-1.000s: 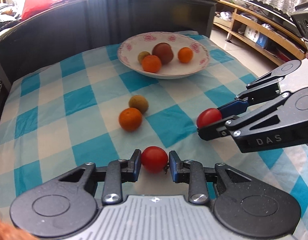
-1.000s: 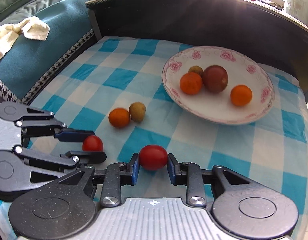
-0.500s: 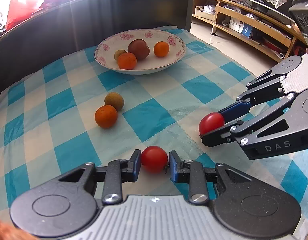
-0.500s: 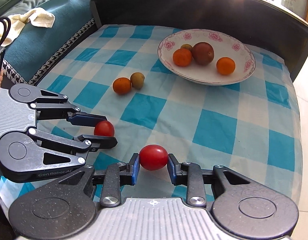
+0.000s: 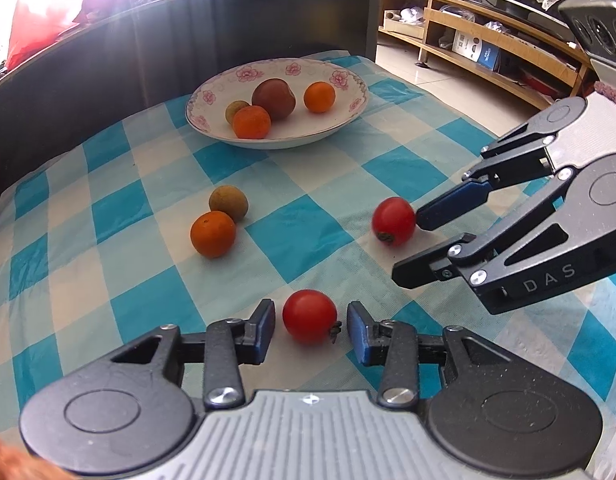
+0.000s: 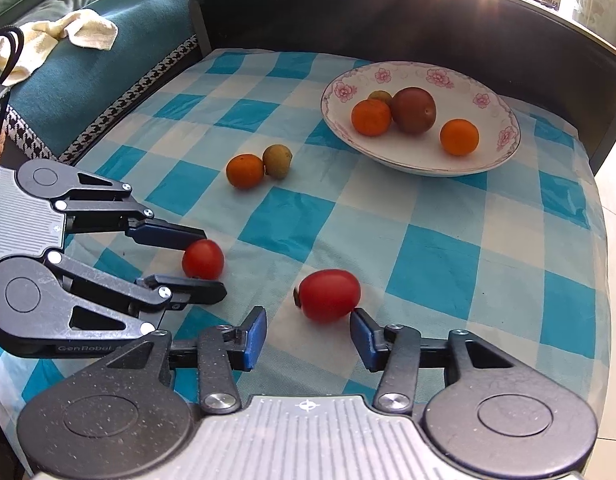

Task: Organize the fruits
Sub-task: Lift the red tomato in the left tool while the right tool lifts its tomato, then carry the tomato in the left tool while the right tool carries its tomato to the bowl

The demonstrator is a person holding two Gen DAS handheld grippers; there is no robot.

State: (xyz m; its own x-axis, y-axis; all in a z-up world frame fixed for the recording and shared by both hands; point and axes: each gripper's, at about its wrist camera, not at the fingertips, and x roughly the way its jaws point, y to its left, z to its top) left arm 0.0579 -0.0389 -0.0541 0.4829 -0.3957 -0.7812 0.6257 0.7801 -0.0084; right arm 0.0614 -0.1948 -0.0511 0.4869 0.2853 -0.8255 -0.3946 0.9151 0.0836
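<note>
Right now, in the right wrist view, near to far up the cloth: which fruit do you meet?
Red tomato by the near tongs → second red tomato → loose orange → brown-green fruit → bowl holding more fruit.

"DAS" on right hand-held gripper (image 5: pixel 407 252), "GenRobot" partly legible on left hand-held gripper (image 6: pixel 210 262)

Sunlight is glaring in at eleven o'clock over a dark curved board (image 5: pixel 228 20); wooden shelving (image 5: pixel 487 52) is running at two o'clock above pale floor tiles (image 5: pixel 447 92).
</note>
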